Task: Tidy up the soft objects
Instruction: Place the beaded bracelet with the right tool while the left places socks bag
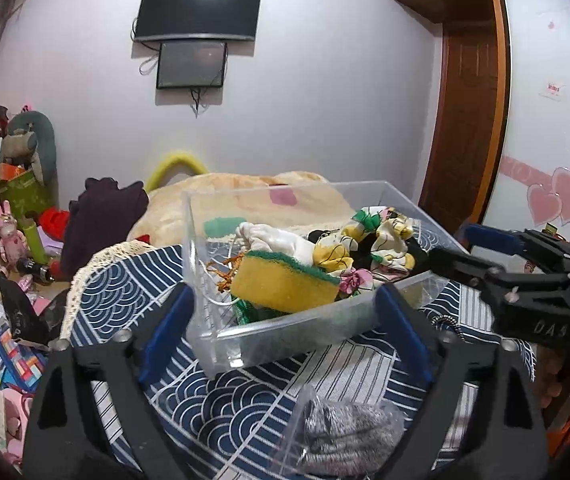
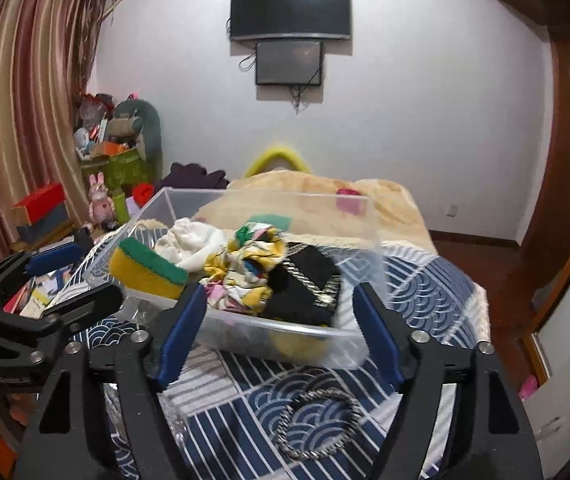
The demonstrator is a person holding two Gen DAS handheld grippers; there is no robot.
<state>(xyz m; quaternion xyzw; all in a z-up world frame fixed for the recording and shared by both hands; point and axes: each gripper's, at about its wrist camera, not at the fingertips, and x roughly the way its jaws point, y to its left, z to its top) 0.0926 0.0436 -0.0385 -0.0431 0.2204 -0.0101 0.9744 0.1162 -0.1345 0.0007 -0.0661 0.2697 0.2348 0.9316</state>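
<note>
Left wrist view is showing me a bagged grey cloth [image 1: 345,436] lying just in front of my left hand-held gripper [image 1: 285,328], low and a touch to the right of centre, on the blue wave-patterned cloth [image 1: 133,292] covering the table. Its long axis is running roughly across my fingers, so I'm judging a straight drop forward and down would straddle it. My left fingers are standing spread wide and holding nothing.

Beyond the bag, the clear bin [image 1: 285,332] is sitting square ahead, already carrying a yellow sponge [image 1: 281,284], a white cloth [image 1: 281,240], a flowered fabric [image 1: 381,236] and something black.

Right wrist view is giving me the other loose item: a braided hair band [image 2: 317,424], lying flat as a ring just in front of my right hand-held gripper [image 2: 281,328], slightly right of centre and close below the bin's front wall. Those fingers are spread too, empty.

So I'm reading it as one piece per side: the bag nearer my left, the band nearer my right, and the bin straight ahead of both.
</note>
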